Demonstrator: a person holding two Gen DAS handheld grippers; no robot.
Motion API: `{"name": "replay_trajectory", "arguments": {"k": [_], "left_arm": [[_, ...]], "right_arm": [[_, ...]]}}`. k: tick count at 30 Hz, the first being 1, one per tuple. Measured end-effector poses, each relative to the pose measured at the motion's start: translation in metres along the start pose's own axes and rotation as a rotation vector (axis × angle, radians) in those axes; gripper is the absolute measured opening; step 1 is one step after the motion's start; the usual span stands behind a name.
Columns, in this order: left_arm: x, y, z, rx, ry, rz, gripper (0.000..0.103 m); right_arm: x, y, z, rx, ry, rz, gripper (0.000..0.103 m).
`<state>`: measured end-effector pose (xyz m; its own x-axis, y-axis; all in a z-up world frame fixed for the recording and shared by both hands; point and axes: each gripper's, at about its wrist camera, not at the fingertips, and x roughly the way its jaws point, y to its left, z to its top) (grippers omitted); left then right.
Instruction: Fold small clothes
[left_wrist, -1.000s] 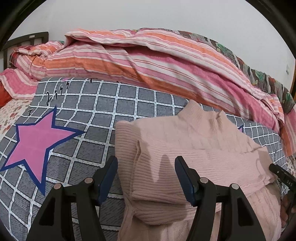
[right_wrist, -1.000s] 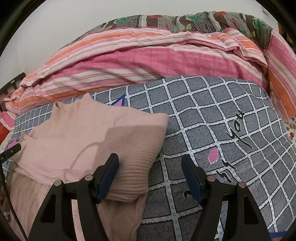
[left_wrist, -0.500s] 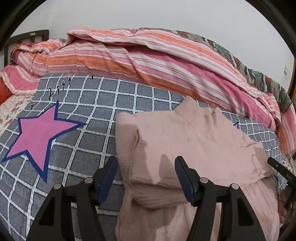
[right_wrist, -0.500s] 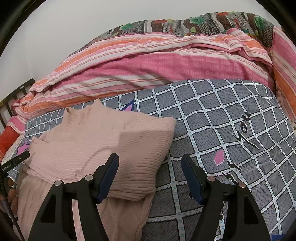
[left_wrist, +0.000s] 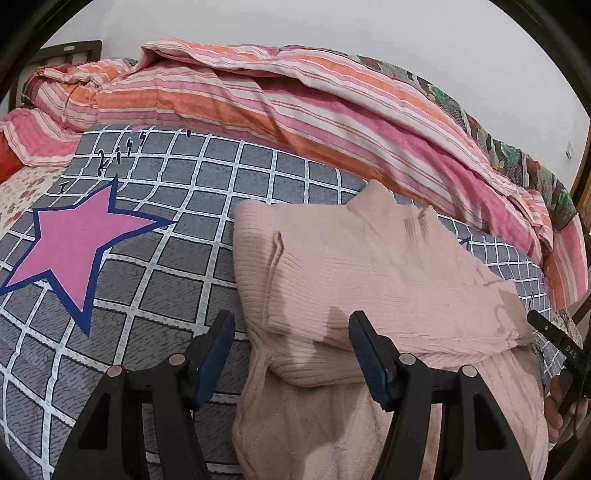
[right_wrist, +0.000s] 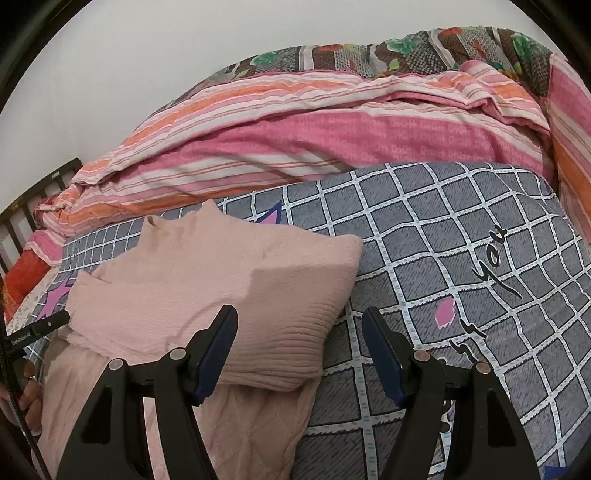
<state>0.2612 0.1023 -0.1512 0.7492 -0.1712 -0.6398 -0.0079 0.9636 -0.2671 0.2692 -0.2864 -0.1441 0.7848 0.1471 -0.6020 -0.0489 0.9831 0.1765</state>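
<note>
We see the pink sweater (left_wrist: 369, 266) lying half folded on the grey checked bedspread (left_wrist: 155, 280), sleeves turned in over its body. Left gripper (left_wrist: 290, 354) hovers released above its near-left edge, grasping nothing. Right gripper (right_wrist: 299, 350) hovers released at its near-right corner. Striped quilt (right_wrist: 314, 140) bunched at far side.

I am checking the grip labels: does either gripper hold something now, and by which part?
Nothing is held. The left gripper and the right gripper are both open above the pink sweater, with no cloth pinched between their pads.
</note>
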Motion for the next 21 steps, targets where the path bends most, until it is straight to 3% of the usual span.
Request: {"name": "replay_trajectory", "arguments": {"k": [21], "left_arm": [[0.0027, 0.0009, 0.0006, -0.009, 0.009, -0.014, 0.062]], "right_arm": [[0.0012, -0.0007, 0.0008, 0.002, 0.003, 0.007, 0.069]]}}
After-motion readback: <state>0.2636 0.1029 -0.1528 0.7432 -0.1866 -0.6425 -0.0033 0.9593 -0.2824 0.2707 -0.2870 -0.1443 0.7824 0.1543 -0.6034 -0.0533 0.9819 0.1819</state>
